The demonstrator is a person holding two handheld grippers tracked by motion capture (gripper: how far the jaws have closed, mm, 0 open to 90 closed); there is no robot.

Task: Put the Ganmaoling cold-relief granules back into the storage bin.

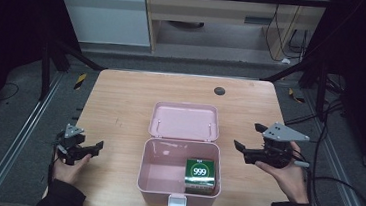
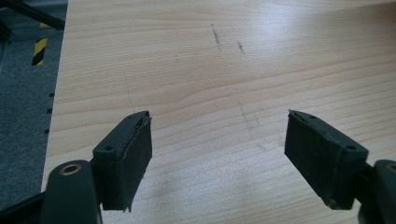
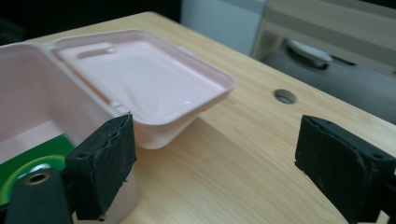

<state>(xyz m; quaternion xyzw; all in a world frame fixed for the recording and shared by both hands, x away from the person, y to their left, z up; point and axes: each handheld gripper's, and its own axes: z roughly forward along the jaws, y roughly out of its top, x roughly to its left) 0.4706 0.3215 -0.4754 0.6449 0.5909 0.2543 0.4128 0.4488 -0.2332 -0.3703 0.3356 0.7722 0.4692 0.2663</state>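
A pink plastic box [image 1: 152, 178] stands open near the table's front middle, its lid [image 1: 184, 120] laid back flat behind it. Inside, at the right, lies a green packet marked 999 [image 1: 200, 175]. My left gripper [image 1: 94, 148] is held open near the table's left edge, jaws wide apart over bare wood [image 2: 219, 126]. My right gripper [image 1: 248, 139] is open to the right of the box, pointing at it. In the right gripper view the lid [image 3: 154, 79] and a corner of the green packet [image 3: 23, 165] lie ahead of the open right gripper [image 3: 219, 158].
A small dark hole [image 1: 219, 90] sits in the wooden table [image 1: 121, 102] near its far edge. Black cables [image 1: 334, 191] trail off the right side. Metal rails and grey floor surround the table.
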